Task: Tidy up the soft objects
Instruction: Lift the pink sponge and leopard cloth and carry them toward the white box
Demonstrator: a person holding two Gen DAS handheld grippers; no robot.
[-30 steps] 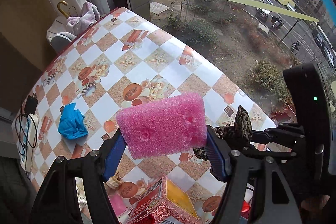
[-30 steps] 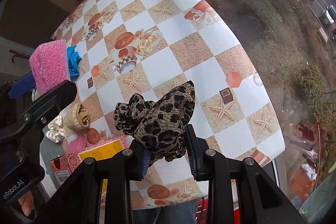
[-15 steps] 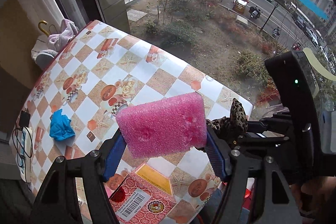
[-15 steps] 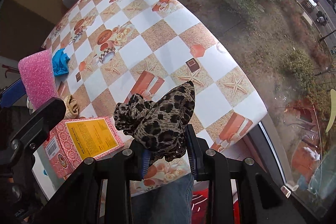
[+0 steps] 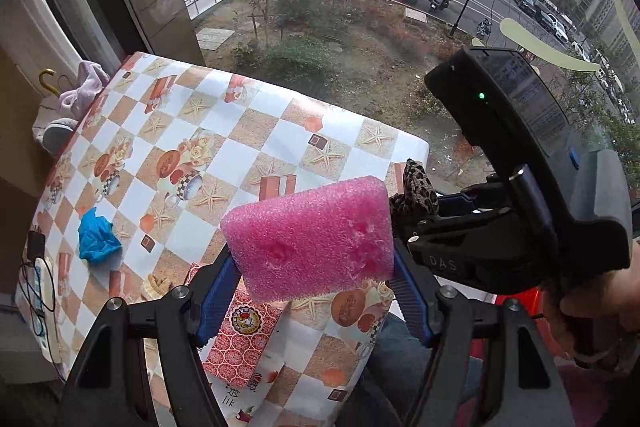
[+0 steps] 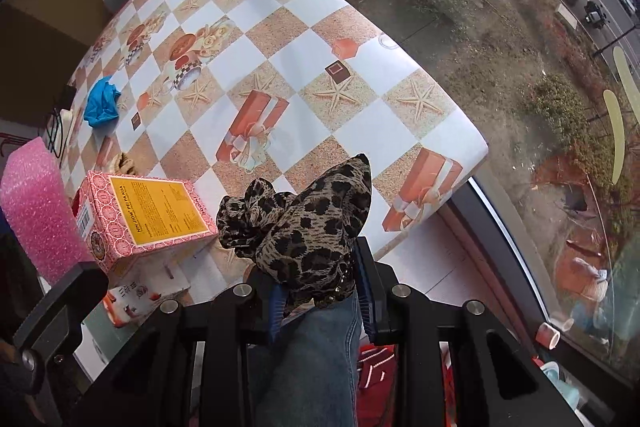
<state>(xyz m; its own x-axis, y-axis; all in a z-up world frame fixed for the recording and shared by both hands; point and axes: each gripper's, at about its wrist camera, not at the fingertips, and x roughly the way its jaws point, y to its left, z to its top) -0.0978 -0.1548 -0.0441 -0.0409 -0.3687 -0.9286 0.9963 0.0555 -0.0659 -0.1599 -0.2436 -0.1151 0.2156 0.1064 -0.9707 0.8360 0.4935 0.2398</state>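
— Holding what, above the checkered table (image 5: 256, 143)?
— Left gripper (image 5: 316, 291) clamps a pitted pink foam sponge (image 5: 310, 237); right gripper (image 6: 320, 293) pinches a crumpled leopard-print cloth (image 6: 298, 223), both over the table's near edge.

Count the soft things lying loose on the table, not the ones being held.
2: a crumpled blue cloth near the table's left edge, and a small beige fabric piece just behind the red box. The box may hide others.
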